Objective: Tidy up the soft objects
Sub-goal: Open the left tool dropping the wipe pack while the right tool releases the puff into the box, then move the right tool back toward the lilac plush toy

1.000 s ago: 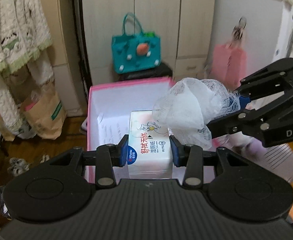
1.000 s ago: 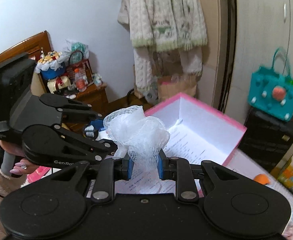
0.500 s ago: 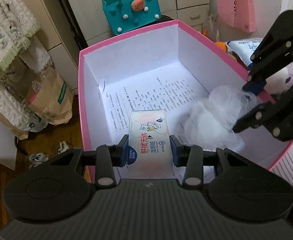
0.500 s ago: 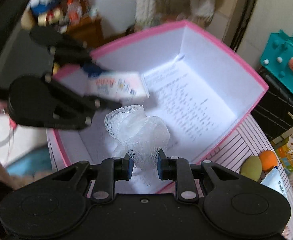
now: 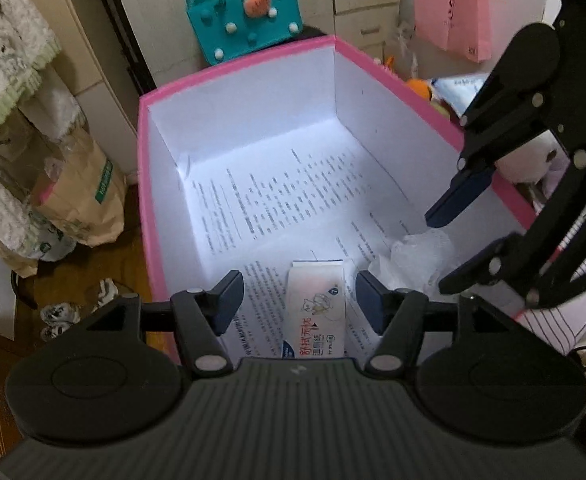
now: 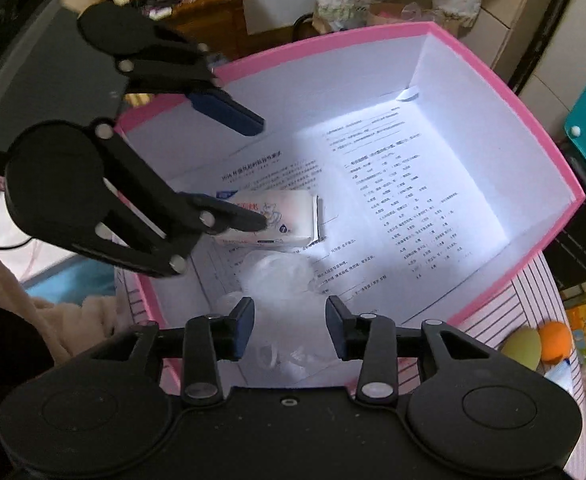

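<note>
A pink box with white walls and printed sheets on its floor fills both views. My left gripper hangs over its near end, jaws opening. The wet-wipes pack lies on the floor between the fingers, with a gap on each side. My right gripper is also opening. The white mesh ball rests on the floor just beyond its pads, untouched. Each view shows the other gripper: the right gripper above the mesh ball, the left gripper above the pack.
A teal bag and a pink bag stand behind the box by the cupboards. A brown paper bag sits on the floor to the left. An orange ball, a green ball and a plush toy lie beside the box.
Both grippers came down into the box and tipped downward. Their jaws opened, letting the wipes pack and the mesh ball go onto the box floor.
</note>
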`<act>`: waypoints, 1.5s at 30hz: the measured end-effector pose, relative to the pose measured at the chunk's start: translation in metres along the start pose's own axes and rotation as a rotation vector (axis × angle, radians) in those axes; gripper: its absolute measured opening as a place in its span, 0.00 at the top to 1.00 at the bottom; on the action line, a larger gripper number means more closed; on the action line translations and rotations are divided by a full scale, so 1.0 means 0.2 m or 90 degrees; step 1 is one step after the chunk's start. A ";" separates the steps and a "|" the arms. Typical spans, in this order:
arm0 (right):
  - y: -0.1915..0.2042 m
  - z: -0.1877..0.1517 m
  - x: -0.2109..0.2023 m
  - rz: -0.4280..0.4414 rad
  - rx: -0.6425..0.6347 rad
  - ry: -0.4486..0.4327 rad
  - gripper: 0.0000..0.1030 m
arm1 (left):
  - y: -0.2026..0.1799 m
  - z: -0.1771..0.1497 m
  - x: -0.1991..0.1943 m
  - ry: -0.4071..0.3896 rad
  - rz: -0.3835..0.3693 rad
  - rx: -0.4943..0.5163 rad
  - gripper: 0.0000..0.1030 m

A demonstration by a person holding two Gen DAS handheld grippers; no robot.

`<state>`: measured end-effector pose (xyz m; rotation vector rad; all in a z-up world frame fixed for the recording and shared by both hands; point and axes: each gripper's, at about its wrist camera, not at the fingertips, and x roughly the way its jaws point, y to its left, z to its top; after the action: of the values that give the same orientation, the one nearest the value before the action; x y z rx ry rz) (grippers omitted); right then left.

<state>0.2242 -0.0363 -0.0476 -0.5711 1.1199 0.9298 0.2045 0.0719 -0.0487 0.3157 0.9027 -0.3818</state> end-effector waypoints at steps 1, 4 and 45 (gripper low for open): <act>-0.01 0.00 -0.01 0.000 0.010 -0.011 0.56 | 0.01 0.00 -0.02 -0.006 0.000 -0.005 0.40; -0.04 -0.03 -0.11 -0.003 0.047 -0.048 0.56 | 0.03 0.00 -0.09 -0.019 0.003 -0.019 0.40; 0.34 -0.83 -1.00 -0.171 0.082 -0.259 0.37 | -0.66 0.09 -0.68 -0.116 -0.015 0.136 0.16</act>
<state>0.0545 -0.1979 0.0827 -0.3927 0.7104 0.6950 0.0817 -0.0274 0.0581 0.4586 0.6881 -0.5217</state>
